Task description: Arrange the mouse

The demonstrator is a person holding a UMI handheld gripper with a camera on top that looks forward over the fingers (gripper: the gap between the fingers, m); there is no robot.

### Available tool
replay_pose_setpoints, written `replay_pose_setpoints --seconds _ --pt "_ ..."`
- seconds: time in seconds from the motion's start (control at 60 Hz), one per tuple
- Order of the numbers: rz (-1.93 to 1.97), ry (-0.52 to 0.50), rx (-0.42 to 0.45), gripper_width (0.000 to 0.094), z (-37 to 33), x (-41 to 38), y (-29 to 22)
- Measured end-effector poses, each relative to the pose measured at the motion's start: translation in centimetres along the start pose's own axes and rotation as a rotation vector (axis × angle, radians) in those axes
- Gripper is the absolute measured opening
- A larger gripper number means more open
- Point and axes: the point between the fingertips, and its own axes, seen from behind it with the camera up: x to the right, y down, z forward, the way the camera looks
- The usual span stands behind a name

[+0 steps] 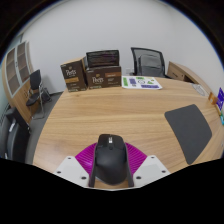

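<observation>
Mouse [110, 158] covers most of the tool's [111, 170] inner faces; only slivers of the pads [86, 157] show at either side, so can't tell whether they press on it or leave a gap. Mouse's near end merges w/ the dark below, outline unclear there. Print on the cardboard boxes [91, 74] at the far side of the bench [90, 115] too small to read. Same for the papers [142, 83] beside them. Small item [220, 98] at the bench's right end is cut off, can't identify. Shelf [14, 68] contents at left too blurred to make out.
</observation>
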Motion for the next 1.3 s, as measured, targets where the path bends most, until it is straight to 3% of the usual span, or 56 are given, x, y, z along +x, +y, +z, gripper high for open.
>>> replay_pose_setpoints --seconds 0.133,0.4,0.6,0.733,0.883,1.1,1.3 --pt "-0.015 0.026 0.001 0.0381 -0.3 0.5 0.0" --pt "-0.011 0.018 0.0 0.0375 -2.9 1.3 -0.9" --pt "-0.026 0.04 0.092 0.0378 -7.0 6.0 -8.3" --pt "-0.015 0.102 0.176 0.0377 -9.3 12.3 -13.9" --pt "0.007 0.184 0.208 0.0375 -10.1 20.7 -16.7" --pt "0.066 0.226 0.166 0.0378 -7.2 29.9 -14.4" --pt "0.09 0.201 0.094 0.0379 -2.6 32.6 -9.6"
